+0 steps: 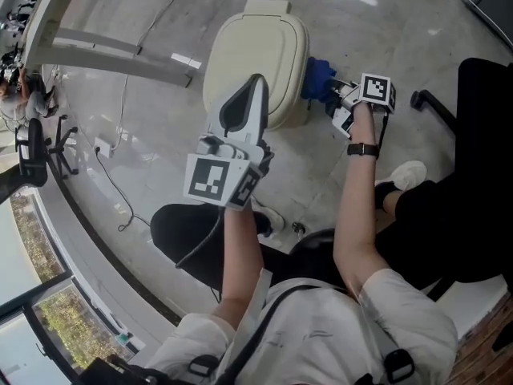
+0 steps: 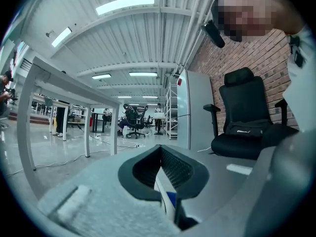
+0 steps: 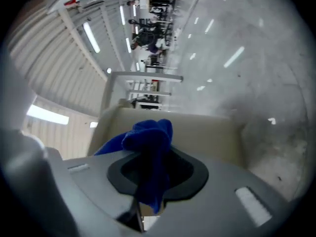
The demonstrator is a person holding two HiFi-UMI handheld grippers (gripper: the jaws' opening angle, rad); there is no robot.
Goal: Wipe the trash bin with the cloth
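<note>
Cream plastic trash bin (image 1: 256, 54) with a rounded closed lid stands on the grey polished floor (image 1: 385, 30), in the far middle of the head view, in front of the seated person. The crumpled blue soft cloth (image 1: 317, 77) is touching the right side wall of the bin, just under the lid edge. The right gripper (image 1: 329, 95) has its jaws closed on this cloth, and the bunch stands out past the tips, so that the fabric and not the hard jaws meets the plastic. Judged from this, the side wall is the part being wiped at this moment.

The left gripper (image 1: 255, 87) hangs above the near edge of the lid, apart from it. Its jaws are together and there is nothing between them. It probably waits there so as to leave the cloth hand free.

The right gripper view shows what the head view cannot: the cloth (image 3: 148, 137) is pinched deep between the pads and hangs a little below them, and the cream wall (image 3: 207, 132) fills the space right behind it. The left gripper view does not show the bin at all. It looks out into the room, at a white table (image 2: 59, 83) on the left and a black office chair (image 2: 247, 122) by a brick wall on the right.
</note>
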